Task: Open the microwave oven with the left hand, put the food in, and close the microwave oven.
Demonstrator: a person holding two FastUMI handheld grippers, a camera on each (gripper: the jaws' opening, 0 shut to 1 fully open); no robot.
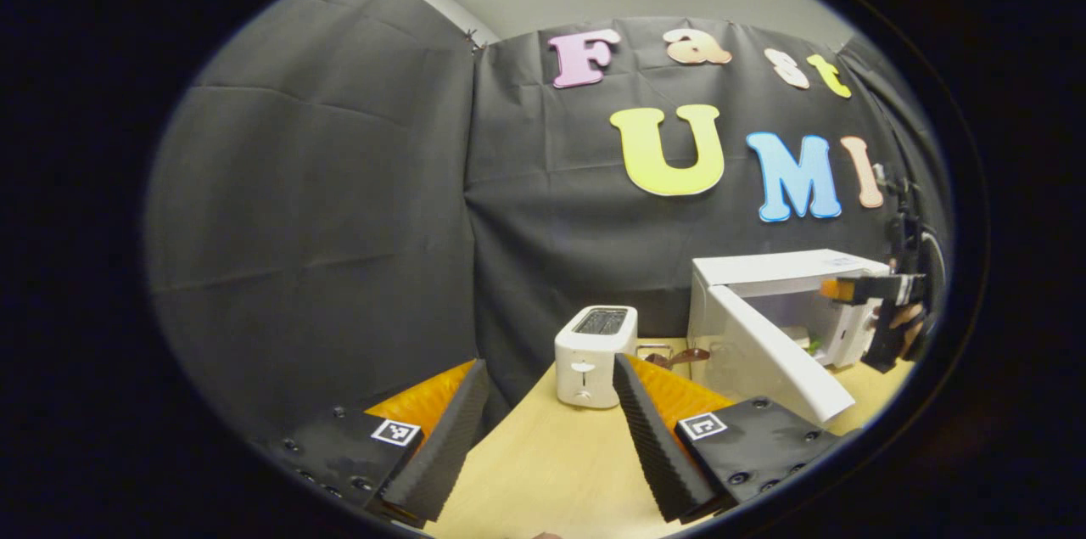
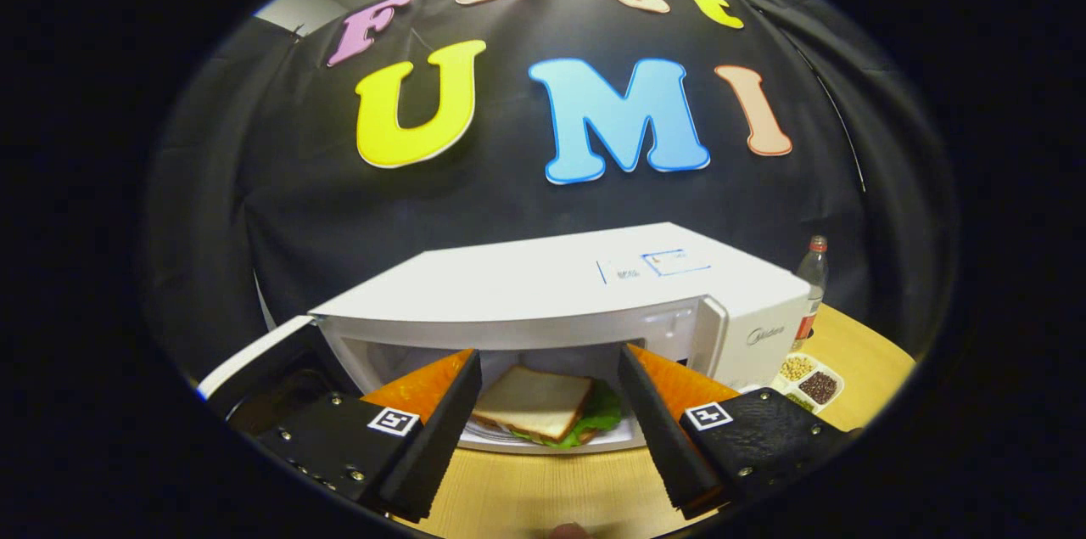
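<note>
Nearest the lens in the right gripper view, the right gripper [image 2: 543,412] holds its two black, orange-backed fingers wide apart with nothing between them, hovering over the pale wooden surface [image 2: 543,492]. Straight ahead of it, just past the fingertips, stands the white microwave oven [image 2: 577,293] with its cavity exposed; inside, on a white plate [image 2: 551,441], lies the sandwich [image 2: 539,407], white bread on top and green lettuce showing at its edge. The microwave door [image 2: 254,365] is swung out ahead and to the left of this gripper. Ahead to the right, beside the oven, stand a bottle [image 2: 810,284] and a small divided dish of beans [image 2: 806,386]. In the left gripper view, the left gripper [image 1: 547,429] also has its fingers spread and empty above the surface. A white toaster [image 1: 594,356] sits close ahead of it, between the fingertips as seen. Farther ahead to the right is the microwave oven with its door hanging open, and the right gripper shows at the oven's mouth, held by a hand [image 1: 908,327].
</note>
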